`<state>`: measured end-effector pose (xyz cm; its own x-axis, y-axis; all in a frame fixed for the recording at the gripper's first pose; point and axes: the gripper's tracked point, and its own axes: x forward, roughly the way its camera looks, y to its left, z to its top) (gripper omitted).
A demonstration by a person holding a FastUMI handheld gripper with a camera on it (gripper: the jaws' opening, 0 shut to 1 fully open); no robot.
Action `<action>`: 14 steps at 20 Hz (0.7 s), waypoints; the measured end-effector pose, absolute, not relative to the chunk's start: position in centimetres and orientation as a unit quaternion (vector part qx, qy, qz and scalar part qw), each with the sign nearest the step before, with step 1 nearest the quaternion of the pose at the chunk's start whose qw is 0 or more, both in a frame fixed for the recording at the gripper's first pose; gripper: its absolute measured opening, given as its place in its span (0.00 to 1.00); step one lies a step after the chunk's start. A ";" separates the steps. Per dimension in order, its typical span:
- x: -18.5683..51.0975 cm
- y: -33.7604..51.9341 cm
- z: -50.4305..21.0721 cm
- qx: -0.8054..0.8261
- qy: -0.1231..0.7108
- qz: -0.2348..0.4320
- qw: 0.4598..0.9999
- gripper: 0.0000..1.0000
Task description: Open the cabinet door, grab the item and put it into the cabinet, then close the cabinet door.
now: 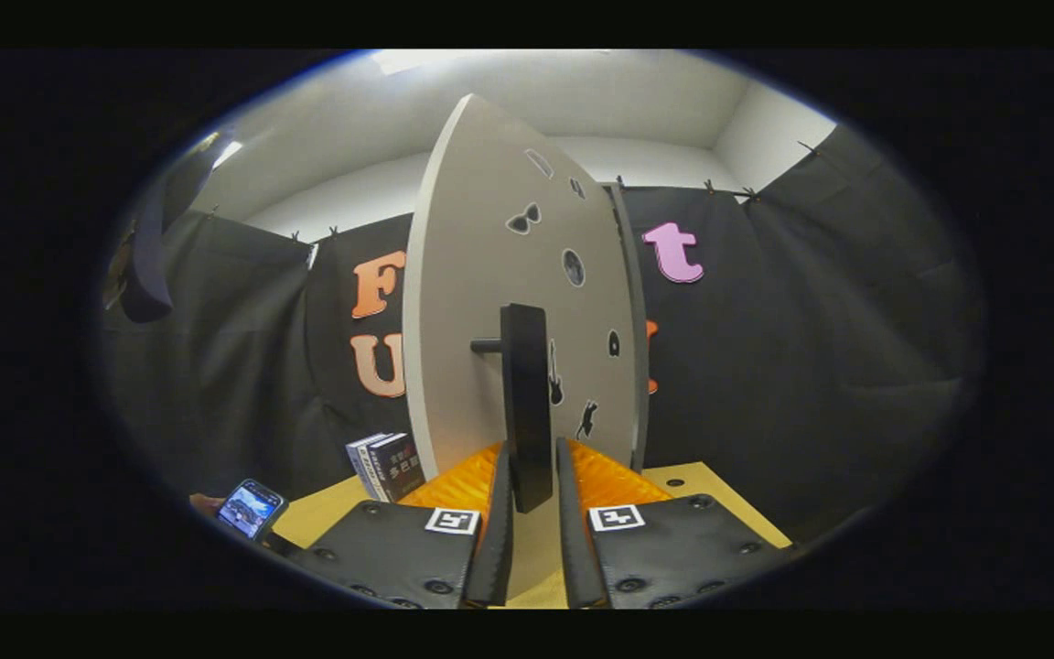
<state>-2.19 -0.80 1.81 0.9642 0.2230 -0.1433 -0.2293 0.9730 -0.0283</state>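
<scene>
The task was at its start or close to it, by my judgement. The cabinet door (490, 302) stood swung partly open, with its edge turned toward the camera, so the opening step seemed to be under way. The item to store was most likely the pair of books (387, 467), which stood upright on the worktop (326, 517) to the left of the door, well apart from the fingers. Grabbing them, putting them inside and closing the door were all left to do.

The gripper (533, 540) was open only a little, with the dark vertical handle (527, 412) of the door between its two fingers. The fingers sat very near the lower end of the handle, but I could not tell if both really pressed on it. A phone (251, 508) lay at the left corner of the worktop.
</scene>
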 end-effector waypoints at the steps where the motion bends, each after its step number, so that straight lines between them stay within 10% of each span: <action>1: -2.2 -1.2 1.9 -0.021 0.069 0.112 0.991 0.30; 14: -3.5 -8.6 3.1 -0.038 0.063 0.028 0.997 0.30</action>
<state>-3.51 -8.56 3.08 0.9905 0.0516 -0.1274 -0.0610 0.9956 -0.0717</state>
